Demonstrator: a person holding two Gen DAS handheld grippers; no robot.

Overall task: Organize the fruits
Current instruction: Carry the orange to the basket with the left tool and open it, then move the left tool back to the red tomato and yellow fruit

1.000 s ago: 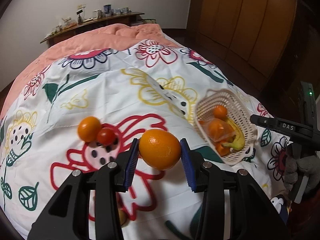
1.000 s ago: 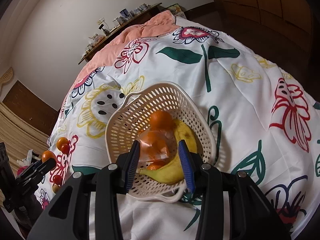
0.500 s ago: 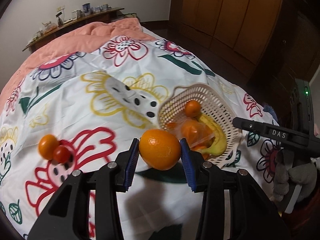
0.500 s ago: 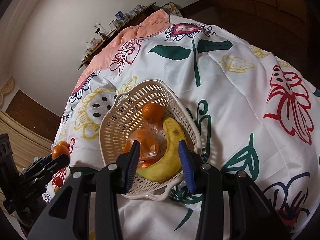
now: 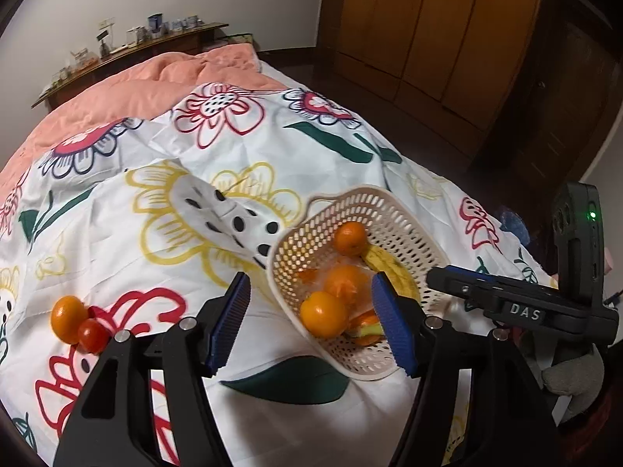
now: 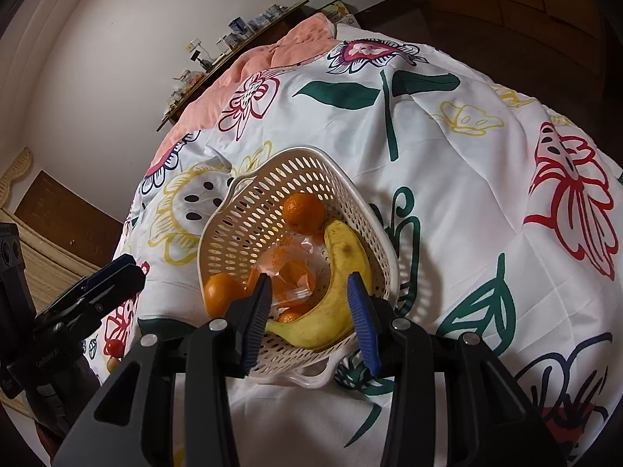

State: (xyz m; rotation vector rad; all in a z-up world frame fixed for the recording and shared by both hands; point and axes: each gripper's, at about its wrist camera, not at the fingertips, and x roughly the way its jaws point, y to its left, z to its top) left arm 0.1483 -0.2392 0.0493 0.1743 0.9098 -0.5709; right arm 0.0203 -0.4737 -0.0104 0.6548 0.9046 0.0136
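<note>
Left tool (image 5: pixel 311 321) is opening, released, above the basket (image 5: pixel 393 210) holding an orange (image 5: pixel 324 313); remaining mandarin (image 5: pixel 68 317) and tomato (image 5: pixel 92 335) are lying leftward near the bed's edge; right tool (image 6: pixel 309 319), nearly clenched, is grasping nothing.

A bed (image 5: pixel 155 210) under a flowered quilt (image 5: pixel 241 148) is carrying a basket (image 5: pixel 393 214) lying just ahead of both grippers, while an orange (image 5: pixel 68 317) and a tomato (image 5: pixel 92 335) are touching, left of the left gripper.

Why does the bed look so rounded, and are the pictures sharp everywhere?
Left wrist view: the fisheye lens bulges the bed and darkens the corners; the wardrobe is dim. Right wrist view: same bulge, the basket is sharp, the shelf is small and soft.
</note>
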